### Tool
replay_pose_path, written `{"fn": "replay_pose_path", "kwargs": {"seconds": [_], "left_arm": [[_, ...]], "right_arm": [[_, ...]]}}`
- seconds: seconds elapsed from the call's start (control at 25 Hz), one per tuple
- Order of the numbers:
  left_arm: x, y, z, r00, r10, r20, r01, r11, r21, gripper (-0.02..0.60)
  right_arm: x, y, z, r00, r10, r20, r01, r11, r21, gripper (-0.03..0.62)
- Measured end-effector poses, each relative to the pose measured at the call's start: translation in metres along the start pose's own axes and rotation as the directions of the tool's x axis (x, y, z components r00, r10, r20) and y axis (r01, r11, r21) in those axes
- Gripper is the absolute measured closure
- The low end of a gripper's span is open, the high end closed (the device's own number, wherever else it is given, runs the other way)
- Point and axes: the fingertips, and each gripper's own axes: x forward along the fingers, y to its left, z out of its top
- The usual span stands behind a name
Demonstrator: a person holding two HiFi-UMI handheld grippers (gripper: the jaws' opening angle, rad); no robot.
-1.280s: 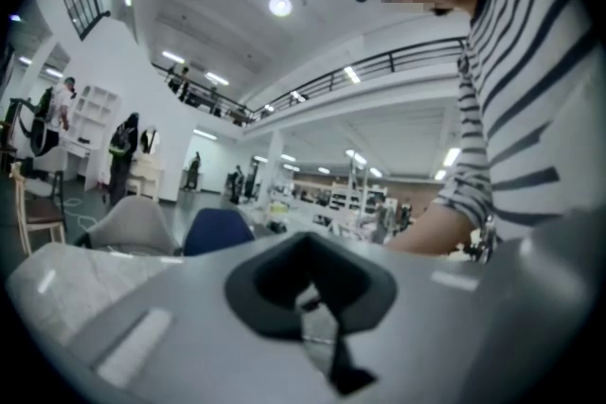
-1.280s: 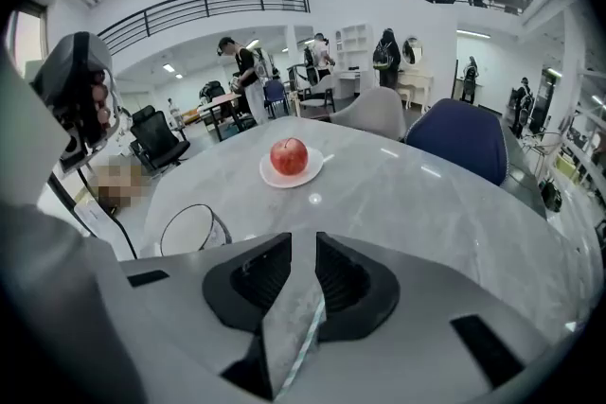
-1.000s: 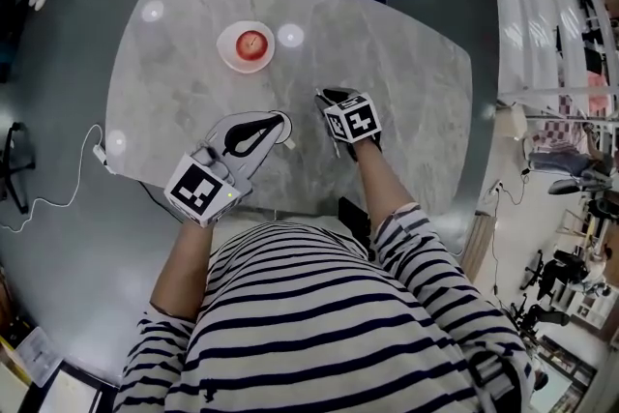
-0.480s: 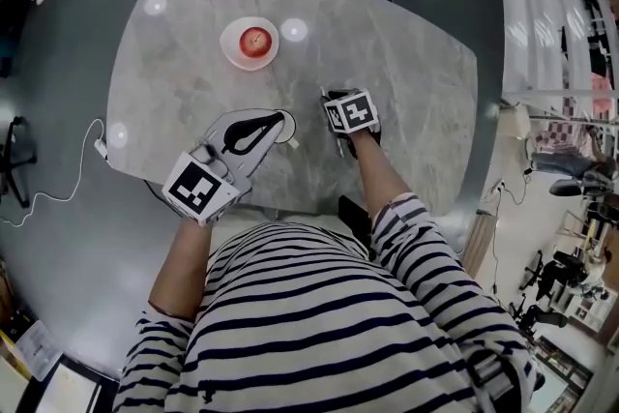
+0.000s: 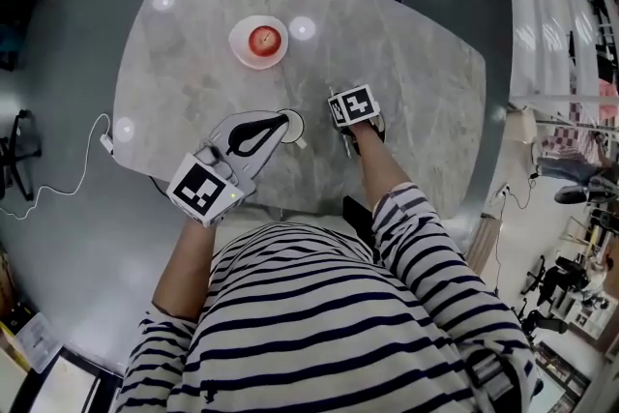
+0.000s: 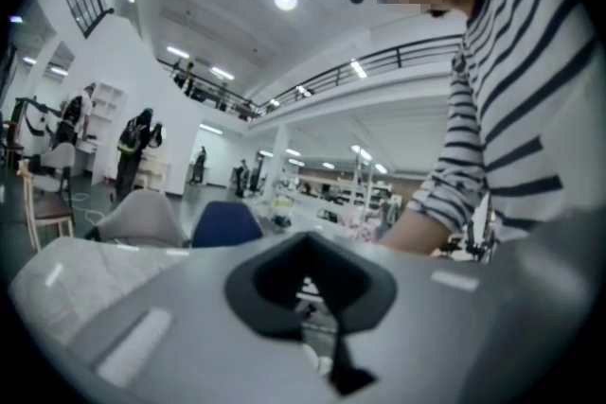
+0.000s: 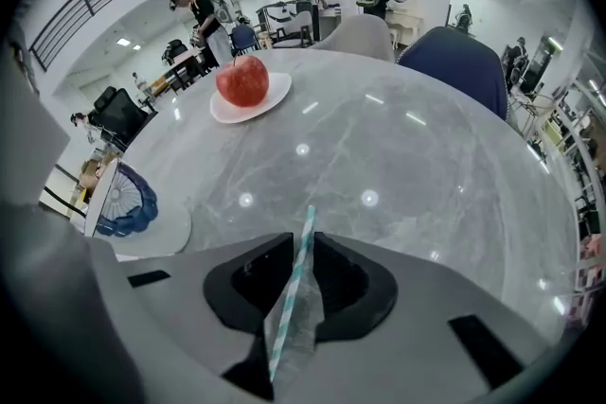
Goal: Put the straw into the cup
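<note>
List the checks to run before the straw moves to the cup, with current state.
1. Straw held: ok. The right gripper has its jaws shut on the straw.
2. Cup located: ok. The cup is at the tip of the left gripper.
3. Left gripper's hold on the cup: cannot tell.
4. Straw over the cup: not ok. The right gripper is off to the cup's right.
5. Apple and plate out of the way: ok, well beyond the cup.

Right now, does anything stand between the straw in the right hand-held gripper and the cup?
Nothing visible does. The straw is clamped in the right hand-held gripper, and the cup is to its left with only bare table between them. The plate with the apple stands farther back, off that line.
</note>
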Motion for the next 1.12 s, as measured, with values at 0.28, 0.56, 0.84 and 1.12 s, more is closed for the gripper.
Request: {"fn": "replay_pose_path", "kwargs": {"seconds": [0.28,0.56,0.84,1.12], "left_arm": [[0.001,-0.003,0.001,0.999,-0.009,0.040,0.010,1.000,-0.009,0.575],[0.000,-0.005,0.000,0.999,-0.010,0.032,0.010,1.000,-0.005,0.575],[-0.003,-0.007,-0.004,1.000,0.001,0.003,-0.001,1.000,0.007,0.575],[-0.007,-0.010,0.000,1.000,0.013,0.018,-0.013,1.000,0.003,0.575]], "right_arm": [[0.002,-0.001,-0.001,1.000,-0.008,-0.010,0.008,1.000,-0.020,0.540],[0.000,-0.001,-0.001,1.000,-0.018,-0.005,0.018,1.000,-0.016,0.546],[-0.001,0.001,-0.004,1.000,-0.027,0.004,0.027,1.000,-0.001,0.569],[-0.014,0.006,0.001,0.996,0.012,0.090,-0.015,1.000,0.026,0.569]]}}
